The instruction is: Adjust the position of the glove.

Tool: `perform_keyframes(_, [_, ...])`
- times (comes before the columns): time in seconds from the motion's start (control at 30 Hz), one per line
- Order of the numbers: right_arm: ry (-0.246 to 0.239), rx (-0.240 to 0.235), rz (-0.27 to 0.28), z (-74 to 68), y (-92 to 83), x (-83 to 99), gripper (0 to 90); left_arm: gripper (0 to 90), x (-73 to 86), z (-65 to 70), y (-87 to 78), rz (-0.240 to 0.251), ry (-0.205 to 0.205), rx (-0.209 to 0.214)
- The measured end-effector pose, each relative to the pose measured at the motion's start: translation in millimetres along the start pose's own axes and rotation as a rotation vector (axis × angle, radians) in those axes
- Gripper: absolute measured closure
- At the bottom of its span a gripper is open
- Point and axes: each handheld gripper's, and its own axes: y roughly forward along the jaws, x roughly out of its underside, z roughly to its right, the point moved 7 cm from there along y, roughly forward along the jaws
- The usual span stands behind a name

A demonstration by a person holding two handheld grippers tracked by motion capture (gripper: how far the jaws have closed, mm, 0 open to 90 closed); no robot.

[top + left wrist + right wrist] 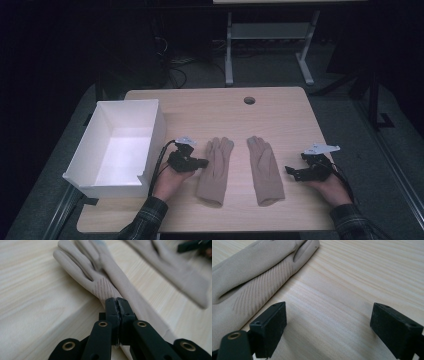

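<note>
Two beige gloves lie flat, side by side, on the wooden table [200, 107], fingers pointing away from me. The left glove [215, 170] [82, 267] has my left gripper [204, 162] [117, 301] at its left edge. Those jaws are shut, the tips resting against the glove's side, and I see no fabric lifted between them. The right glove [265, 170] [249, 277] lies a short way left of my right gripper [291, 172] [329, 315]. That gripper stands wide open over bare wood, apart from the glove. The right glove [180, 272] also appears farther off in the left gripper view.
An open white box [156, 132] stands at the table's left side, close behind my left hand. A round cable hole [249, 100] sits near the far edge. Beyond the table are a dark floor with cables and a desk frame [229, 50].
</note>
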Motion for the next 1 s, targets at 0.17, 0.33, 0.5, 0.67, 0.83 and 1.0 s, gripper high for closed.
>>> perform_keyframes(0.17, [-0.005, -0.005, 0.001, -1.0, -0.8, 0.2, 15.1, 88.5, -6.2, 3.1, -1.9, 0.031, -0.004, 0.027])
perform_keyframes(0.33, [-0.035, 0.001, 0.014, -6.7, -5.5, -2.4, 37.8, 88.6, -13.7, 8.7, -5.5, 0.059, 0.001, 0.051])
perform_keyframes(0.5, [-0.044, -0.041, 0.043, -14.7, -11.8, -9.4, 76.6, 88.7, -19.8, 13.7, -9.6, 0.085, 0.001, 0.080])
perform_keyframes(0.67, [-0.034, -0.154, 0.033, -25.9, -11.6, -12.9, 90.0, 88.6, -23.6, 15.5, -12.8, 0.099, 0.006, 0.091])
perform_keyframes(0.83, [-0.066, -0.214, 0.003, -36.6, -5.6, -10.3, 89.9, 88.7, -24.5, 14.9, -13.6, 0.104, 0.004, 0.096])
perform_keyframes(1.0, [-0.074, -0.242, -0.003, -48.8, 2.4, -17.8, 89.9, 88.6, -25.7, 14.0, -15.3, 0.107, 0.000, 0.098])
